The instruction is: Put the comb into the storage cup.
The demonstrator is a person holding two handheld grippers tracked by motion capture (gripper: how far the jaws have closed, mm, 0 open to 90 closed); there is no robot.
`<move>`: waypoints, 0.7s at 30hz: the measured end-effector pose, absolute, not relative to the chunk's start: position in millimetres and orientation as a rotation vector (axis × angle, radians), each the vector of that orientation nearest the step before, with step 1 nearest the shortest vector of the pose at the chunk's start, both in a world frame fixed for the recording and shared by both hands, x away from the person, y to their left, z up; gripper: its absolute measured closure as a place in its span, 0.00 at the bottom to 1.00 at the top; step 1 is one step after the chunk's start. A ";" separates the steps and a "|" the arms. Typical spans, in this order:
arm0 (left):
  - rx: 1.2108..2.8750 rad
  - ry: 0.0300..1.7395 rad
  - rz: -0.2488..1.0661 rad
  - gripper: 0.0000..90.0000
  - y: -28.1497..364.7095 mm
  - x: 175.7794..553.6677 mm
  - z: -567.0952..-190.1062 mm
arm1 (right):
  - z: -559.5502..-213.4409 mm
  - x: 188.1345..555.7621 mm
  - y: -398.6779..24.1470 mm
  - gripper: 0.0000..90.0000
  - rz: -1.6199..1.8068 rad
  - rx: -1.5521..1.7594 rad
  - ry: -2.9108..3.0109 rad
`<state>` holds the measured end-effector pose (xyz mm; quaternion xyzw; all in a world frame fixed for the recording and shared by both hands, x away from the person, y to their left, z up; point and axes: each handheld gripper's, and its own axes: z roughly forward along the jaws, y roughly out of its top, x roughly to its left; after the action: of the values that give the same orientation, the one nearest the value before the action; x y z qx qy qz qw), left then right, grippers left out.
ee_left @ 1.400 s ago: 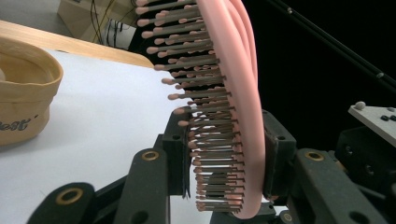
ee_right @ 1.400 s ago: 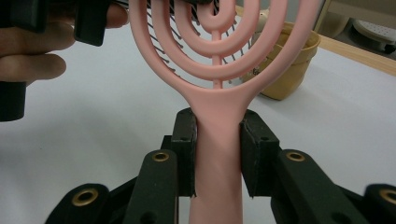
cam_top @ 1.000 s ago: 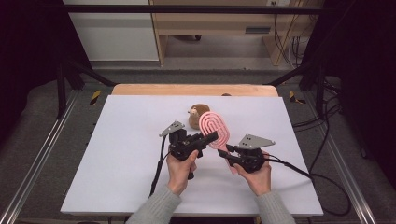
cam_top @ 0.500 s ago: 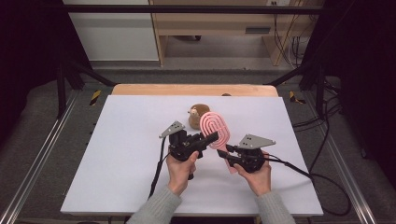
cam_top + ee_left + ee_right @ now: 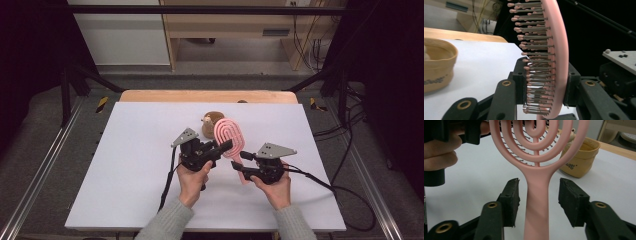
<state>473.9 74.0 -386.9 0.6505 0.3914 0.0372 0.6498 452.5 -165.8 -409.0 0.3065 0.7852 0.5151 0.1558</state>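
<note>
Tan pouch point(image 5: 212, 123) on white table point(image 5: 130, 165)

Sleeves: light grey-green knit sleeves point(image 5: 170, 223) with ribbed cuffs cover both forearms down to the wrists.
Left gripper point(image 5: 226, 146): a black body topped by a grey three-cornered plate point(image 5: 185, 136); a black cable point(image 5: 169, 178) trails from it.
Right gripper point(image 5: 240, 161): a black body with a grey three-cornered plate point(image 5: 275, 149) carrying small dark screws; a black cable point(image 5: 325, 183) trails from it.
Jaws: black arms with brass-coloured rivet rings point(image 5: 492, 205) and thick, black, rough-edged pads point(image 5: 512, 196).
</note>
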 end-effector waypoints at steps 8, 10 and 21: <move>1.498 0.902 0.137 0.71 81.5 477.4 -384.6 | -408.1 455.6 -170.4 0.32 1.532 0.903 2.233; 1.501 0.903 0.148 0.71 83.3 477.7 -383.7 | -408.0 456.2 -171.9 0.28 1.539 0.903 2.223; 1.512 0.908 0.200 0.71 98.0 481.5 -377.5 | -405.5 457.6 -179.4 0.16 1.534 0.896 2.187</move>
<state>481.5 98.0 -377.5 0.6606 0.3966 0.0873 0.6314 457.6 -179.4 -405.5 0.3137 0.7662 0.5372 0.1613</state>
